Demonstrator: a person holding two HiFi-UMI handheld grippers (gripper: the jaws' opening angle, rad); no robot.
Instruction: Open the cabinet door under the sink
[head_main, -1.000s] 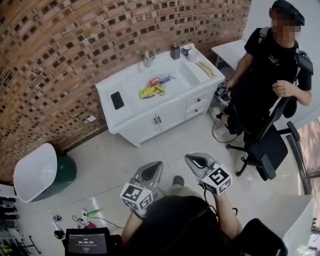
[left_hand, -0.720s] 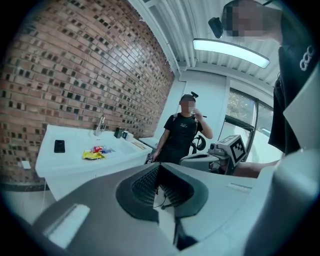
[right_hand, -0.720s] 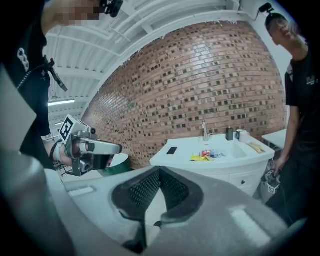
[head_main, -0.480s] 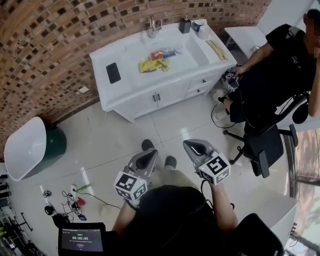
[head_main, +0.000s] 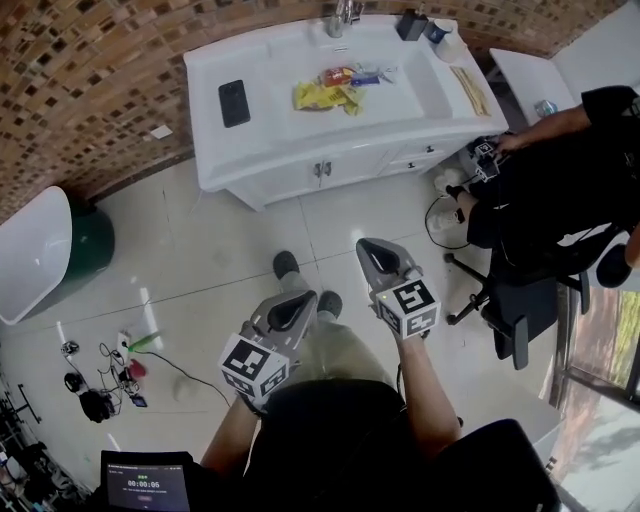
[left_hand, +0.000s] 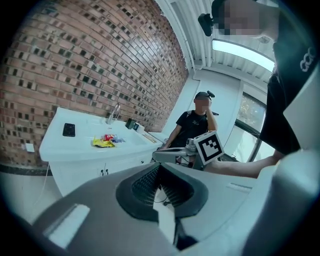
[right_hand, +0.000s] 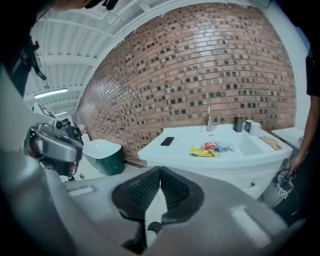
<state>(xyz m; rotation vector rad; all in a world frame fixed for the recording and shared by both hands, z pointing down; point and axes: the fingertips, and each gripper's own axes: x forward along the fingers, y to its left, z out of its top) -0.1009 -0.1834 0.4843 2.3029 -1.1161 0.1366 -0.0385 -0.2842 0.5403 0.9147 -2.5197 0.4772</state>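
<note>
My left gripper (head_main: 291, 309) and right gripper (head_main: 379, 257) both have smooth grey shells that taper to a rounded tip. Inside each sit black pads (left_hand: 145, 186) with a fine ribbed grid. Each gripper carries a white cube (head_main: 408, 306) printed with black square markers. I wear a black top (head_main: 330, 440), khaki trousers (head_main: 340, 347) and dark shoes (head_main: 286, 264).

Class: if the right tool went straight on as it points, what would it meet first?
Probably the front of the white sink cabinet; nothing shows in between, though depth is unclear.
</note>
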